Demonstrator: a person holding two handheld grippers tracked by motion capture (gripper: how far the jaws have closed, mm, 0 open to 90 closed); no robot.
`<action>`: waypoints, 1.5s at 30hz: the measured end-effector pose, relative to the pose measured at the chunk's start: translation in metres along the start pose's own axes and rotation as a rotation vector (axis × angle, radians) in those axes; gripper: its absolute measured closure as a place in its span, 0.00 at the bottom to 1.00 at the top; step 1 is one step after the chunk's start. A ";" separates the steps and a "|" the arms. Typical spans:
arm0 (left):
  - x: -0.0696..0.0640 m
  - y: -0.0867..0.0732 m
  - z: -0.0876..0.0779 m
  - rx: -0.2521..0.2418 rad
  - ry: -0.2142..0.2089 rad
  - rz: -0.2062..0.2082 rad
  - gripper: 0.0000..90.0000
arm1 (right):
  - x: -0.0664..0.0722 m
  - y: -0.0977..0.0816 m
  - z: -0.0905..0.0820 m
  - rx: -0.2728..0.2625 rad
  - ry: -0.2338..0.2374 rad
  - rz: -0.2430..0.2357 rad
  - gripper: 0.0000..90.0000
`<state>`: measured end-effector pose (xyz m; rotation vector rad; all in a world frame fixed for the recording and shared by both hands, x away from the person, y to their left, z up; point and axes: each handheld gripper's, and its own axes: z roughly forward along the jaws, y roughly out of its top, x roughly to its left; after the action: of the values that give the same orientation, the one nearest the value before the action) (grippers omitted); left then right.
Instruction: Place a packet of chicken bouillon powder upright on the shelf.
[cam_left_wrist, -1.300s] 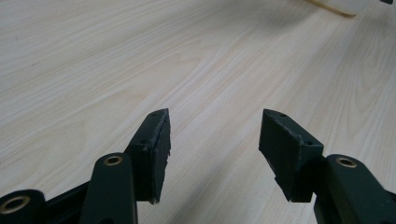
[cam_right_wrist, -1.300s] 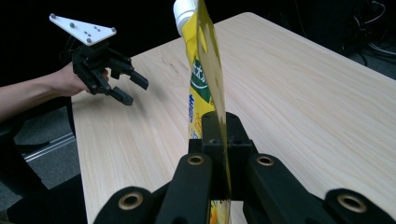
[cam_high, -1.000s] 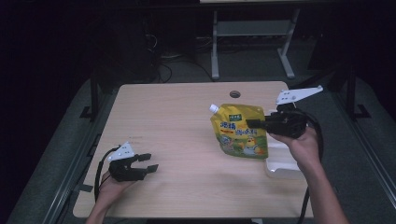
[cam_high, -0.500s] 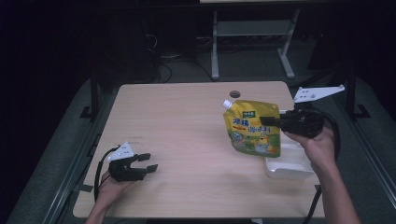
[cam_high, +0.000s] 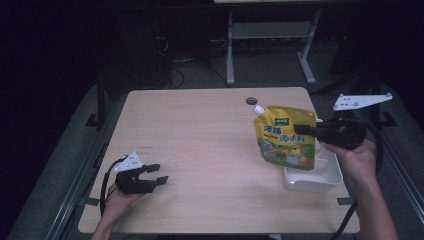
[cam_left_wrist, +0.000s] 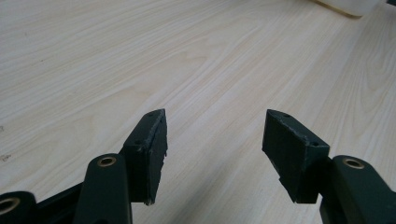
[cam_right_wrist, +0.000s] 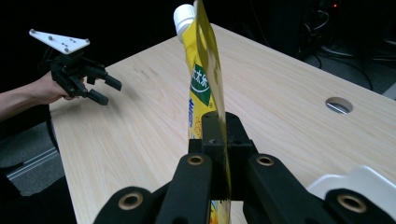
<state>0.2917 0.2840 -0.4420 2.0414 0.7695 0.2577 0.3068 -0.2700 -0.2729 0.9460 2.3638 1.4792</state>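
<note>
Right gripper (cam_high: 302, 129) clamped on yellow spout pouch's (cam_high: 286, 138) edge, pouch upright, lifted just above white tray (cam_high: 314, 179); forearm reaches in from below. Left gripper (cam_high: 159, 173) well apart, low on table (cam_high: 200, 125), jaws just been opening, nothing between.

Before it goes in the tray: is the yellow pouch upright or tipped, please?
Roughly upright: the yellow pouch hangs spout-up from the right gripper.

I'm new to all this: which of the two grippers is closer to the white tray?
The right. The right gripper holds the yellow pouch just above the white tray. The left gripper sits open across the table, far from it.
</note>
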 end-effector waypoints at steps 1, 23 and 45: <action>0.000 0.000 0.000 0.000 0.000 -0.002 0.44 | -0.002 -0.002 -0.004 -0.005 -0.006 0.007 1.00; 0.001 -0.001 0.001 0.005 0.005 -0.011 0.43 | -0.023 -0.037 -0.048 -0.007 -0.112 0.072 1.00; 0.001 -0.002 0.001 0.003 0.010 -0.016 0.43 | -0.038 -0.061 -0.030 0.003 -0.127 0.128 1.00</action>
<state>0.2921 0.2846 -0.4447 2.0373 0.7921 0.2576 0.2965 -0.3339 -0.3173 1.1747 2.2535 1.4136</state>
